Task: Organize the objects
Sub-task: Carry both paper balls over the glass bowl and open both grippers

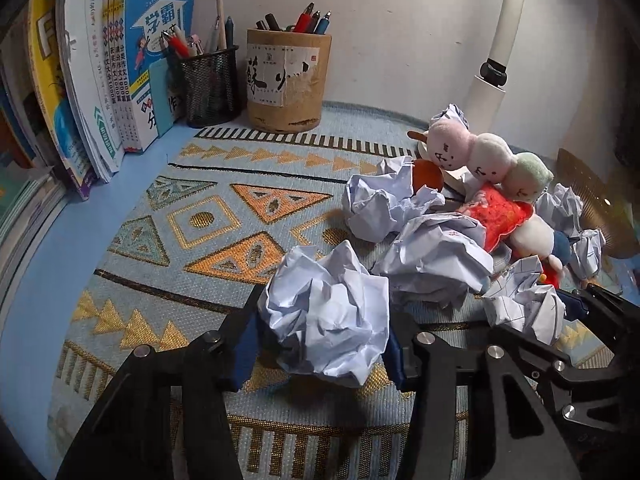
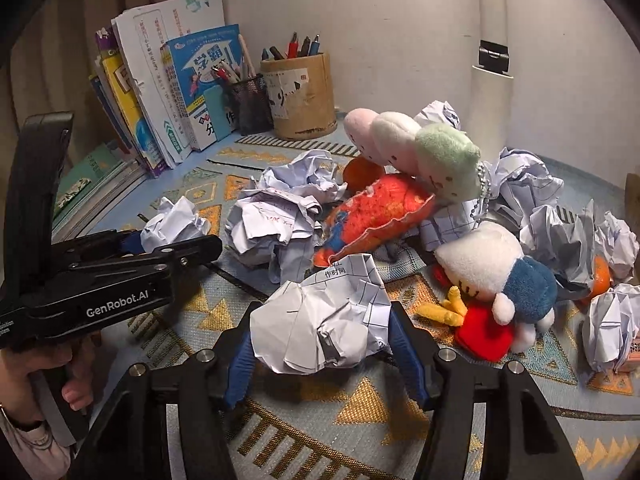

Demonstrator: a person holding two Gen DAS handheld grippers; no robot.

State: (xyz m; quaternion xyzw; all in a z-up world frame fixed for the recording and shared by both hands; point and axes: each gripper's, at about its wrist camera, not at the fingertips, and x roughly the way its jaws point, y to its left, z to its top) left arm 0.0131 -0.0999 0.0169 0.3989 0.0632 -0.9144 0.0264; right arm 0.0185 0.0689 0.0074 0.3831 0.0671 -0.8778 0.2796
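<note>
My left gripper (image 1: 320,344) is shut on a crumpled white paper ball (image 1: 328,312), held just above the patterned mat (image 1: 180,220). The same ball (image 2: 172,224) and left gripper (image 2: 136,240) show at the left of the right wrist view. My right gripper (image 2: 320,344) is shut on another crumpled paper ball (image 2: 328,320) with printed grid lines; it also shows at the right of the left wrist view (image 1: 524,308). Several more paper balls (image 1: 380,204) lie around a heap of plush toys: a pink, white and green skewer plush (image 2: 412,148), a red-orange plush (image 2: 376,216) and a white-and-blue doll (image 2: 496,276).
Books (image 1: 132,72) stand along the back left. A black mesh pen cup (image 1: 208,84) and a bamboo pen holder (image 1: 286,80) stand by the wall. A white lamp post (image 1: 500,52) rises at the back right. An orange fruit (image 2: 600,280) lies among the papers.
</note>
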